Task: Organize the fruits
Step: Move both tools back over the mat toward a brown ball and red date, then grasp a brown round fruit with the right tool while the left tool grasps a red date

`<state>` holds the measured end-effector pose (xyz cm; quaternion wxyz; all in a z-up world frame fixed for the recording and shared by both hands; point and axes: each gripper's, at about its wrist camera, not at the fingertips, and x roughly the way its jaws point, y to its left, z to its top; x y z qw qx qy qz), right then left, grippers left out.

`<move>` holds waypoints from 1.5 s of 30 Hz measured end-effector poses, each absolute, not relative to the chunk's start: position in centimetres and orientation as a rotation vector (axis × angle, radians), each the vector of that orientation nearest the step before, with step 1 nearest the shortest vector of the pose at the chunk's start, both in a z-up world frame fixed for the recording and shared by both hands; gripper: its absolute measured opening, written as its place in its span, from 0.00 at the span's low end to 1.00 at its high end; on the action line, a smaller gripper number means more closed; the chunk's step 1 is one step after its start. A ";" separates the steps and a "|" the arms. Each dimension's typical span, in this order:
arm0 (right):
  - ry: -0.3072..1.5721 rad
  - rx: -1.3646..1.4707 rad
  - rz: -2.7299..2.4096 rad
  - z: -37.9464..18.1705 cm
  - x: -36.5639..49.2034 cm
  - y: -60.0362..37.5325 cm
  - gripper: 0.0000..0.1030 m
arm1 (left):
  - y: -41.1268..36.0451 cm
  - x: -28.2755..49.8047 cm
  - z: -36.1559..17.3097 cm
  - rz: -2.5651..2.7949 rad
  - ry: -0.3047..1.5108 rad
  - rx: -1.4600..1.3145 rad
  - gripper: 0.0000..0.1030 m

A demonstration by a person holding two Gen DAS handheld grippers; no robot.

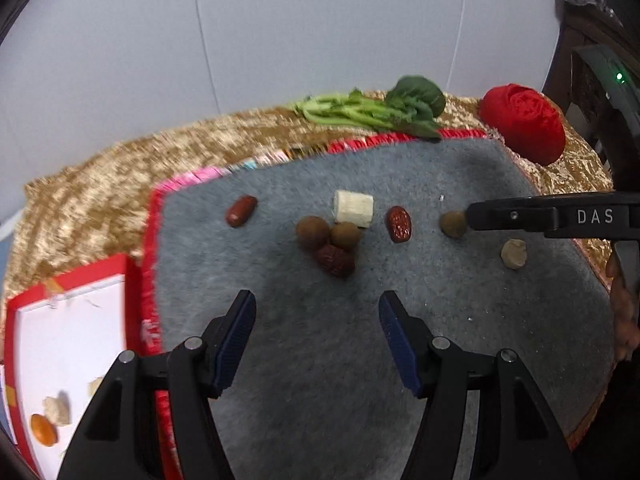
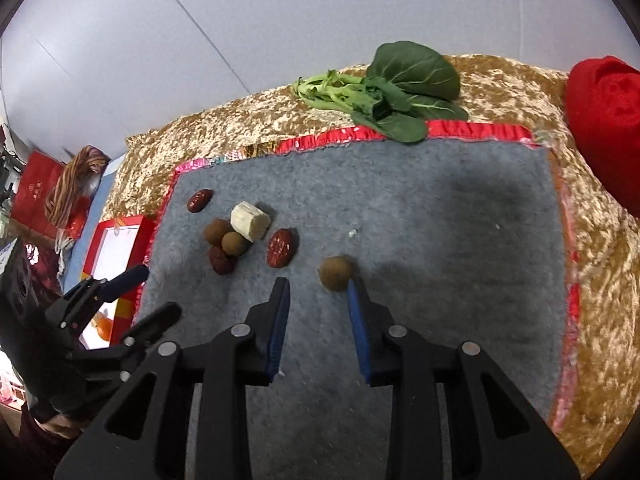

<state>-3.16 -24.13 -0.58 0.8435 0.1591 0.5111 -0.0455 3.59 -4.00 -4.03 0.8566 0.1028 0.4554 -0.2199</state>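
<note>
Fruit pieces lie on a grey mat [image 1: 320, 360]: a smooth red date [image 1: 241, 211], a banana chunk [image 1: 354, 208], two brown longans [image 1: 313, 232] touching a dark date [image 1: 335, 261], and another red date [image 1: 399, 224]. My left gripper [image 1: 318, 300] hovers open and empty in front of this cluster. A lone longan [image 2: 336, 273] sits just past the tips of my right gripper [image 2: 319, 284], against its right fingertip; the jaws stand narrowly open with nothing between the pads. A beige piece [image 1: 513, 254] lies under the right gripper's finger [image 1: 516, 216].
A red box [image 1: 24, 320] with a white inside stands left of the mat, holding an orange piece [image 1: 44, 430] and a beige piece [image 1: 57, 410]. Leafy greens [image 2: 384, 92] and a red cloth [image 2: 604, 120] lie at the back on the gold tablecloth [image 2: 500, 92].
</note>
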 end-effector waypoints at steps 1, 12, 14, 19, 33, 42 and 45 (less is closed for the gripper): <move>1.087 0.337 -0.099 -0.8 -2.8 -24.0 0.31 | -4.0 4.0 -4.3 -0.470 0.970 0.189 0.62; 1.112 0.350 -0.138 -2.2 -1.1 -23.9 0.31 | -5.3 6.9 -5.9 -0.477 1.029 0.134 0.60; 1.110 0.372 -0.127 -2.1 -1.3 -24.2 0.31 | -5.6 7.1 -6.1 -0.476 1.027 0.140 0.60; 1.072 0.479 -0.105 -1.3 -2.0 -25.9 0.31 | -6.2 7.3 -6.5 -0.486 1.018 0.164 0.53; 1.141 0.407 -0.177 -2.8 -1.3 -25.4 0.31 | -5.7 7.9 -6.9 -0.501 1.021 0.139 0.32; 1.162 0.341 -0.161 -3.9 -0.9 -24.1 0.31 | -5.9 7.8 -7.1 -0.489 1.013 0.140 0.26; 1.175 0.307 -0.162 -4.2 -0.7 -23.7 0.31 | -5.9 7.6 -7.0 -0.500 1.015 0.137 0.26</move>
